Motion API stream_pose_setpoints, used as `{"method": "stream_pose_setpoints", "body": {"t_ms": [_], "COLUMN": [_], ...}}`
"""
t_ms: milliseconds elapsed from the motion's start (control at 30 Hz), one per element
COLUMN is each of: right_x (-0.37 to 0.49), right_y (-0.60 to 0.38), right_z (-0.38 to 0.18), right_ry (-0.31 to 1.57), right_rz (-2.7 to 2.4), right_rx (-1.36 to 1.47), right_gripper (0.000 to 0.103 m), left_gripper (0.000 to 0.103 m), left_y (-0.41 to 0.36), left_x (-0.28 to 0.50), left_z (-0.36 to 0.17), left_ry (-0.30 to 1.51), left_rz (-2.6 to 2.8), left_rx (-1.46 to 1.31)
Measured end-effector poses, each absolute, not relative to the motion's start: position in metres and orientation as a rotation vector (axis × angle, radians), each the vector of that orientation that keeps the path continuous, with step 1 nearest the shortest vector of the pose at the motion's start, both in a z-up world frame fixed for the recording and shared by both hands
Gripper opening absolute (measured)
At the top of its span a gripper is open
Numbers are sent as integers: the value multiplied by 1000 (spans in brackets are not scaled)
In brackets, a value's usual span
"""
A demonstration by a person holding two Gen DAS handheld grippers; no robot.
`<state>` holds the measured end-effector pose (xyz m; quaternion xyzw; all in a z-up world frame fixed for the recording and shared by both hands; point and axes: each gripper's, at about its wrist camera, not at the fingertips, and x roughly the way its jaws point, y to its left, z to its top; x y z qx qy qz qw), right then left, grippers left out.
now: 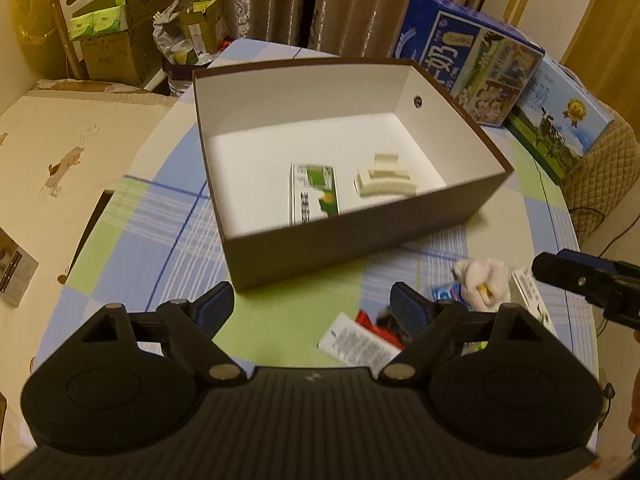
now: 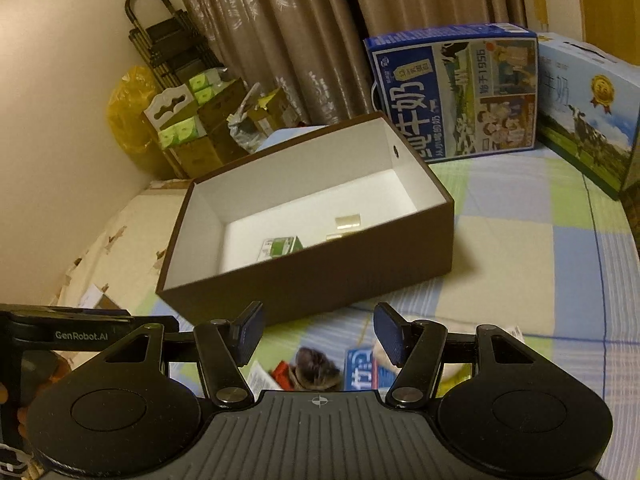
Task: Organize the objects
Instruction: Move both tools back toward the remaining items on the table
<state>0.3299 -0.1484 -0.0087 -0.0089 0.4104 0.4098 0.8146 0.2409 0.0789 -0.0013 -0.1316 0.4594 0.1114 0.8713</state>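
Observation:
A brown box (image 1: 320, 248) with a white inside stands open on the checked tablecloth. In it lie a green-and-white packet (image 1: 314, 194) and a cream hair claw (image 1: 382, 182). My left gripper (image 1: 312, 304) hangs open just in front of the box, holding nothing. Small items lie to its right: a white leaflet (image 1: 356, 344), a red thing (image 1: 370, 320), a dark furry thing (image 1: 390, 318), a blue packet (image 1: 446, 293), a white soft toy (image 1: 482, 282). My right gripper (image 2: 318, 334) is open above the furry thing (image 2: 316, 368) and blue packet (image 2: 362, 368); the brown box (image 2: 320, 280) lies beyond.
Two milk cartons (image 1: 472, 68) stand at the table's far right edge. Cardboard boxes of green tissue packs (image 1: 108, 28) sit behind the table on the left. Brown curtains hang at the back. A cream cushioned surface (image 1: 60, 160) lies left of the table.

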Motion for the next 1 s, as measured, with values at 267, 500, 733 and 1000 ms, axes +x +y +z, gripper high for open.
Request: {"method": "stream_pose_setpoints", "body": {"t_ms": [267, 500, 733, 1000], "right_x": [306, 289, 280, 274], "right_y": [-173, -194, -211, -223], "right_z": [-8, -10, -12, -16], "right_ry": [885, 896, 910, 927], "right_rz": [857, 846, 838, 846], "right_rx": [-18, -23, -24, -31], "right_gripper": [58, 58, 58, 58], "left_gripper": [84, 84, 84, 85], "left_y": [64, 46, 34, 25], "left_x": [216, 204, 196, 187], "left_z": [-9, -17, -20, -25], "left_ry": [990, 1013, 1022, 1040], "left_rz": [228, 213, 210, 220], "left_rx": [-271, -267, -264, -271]}}
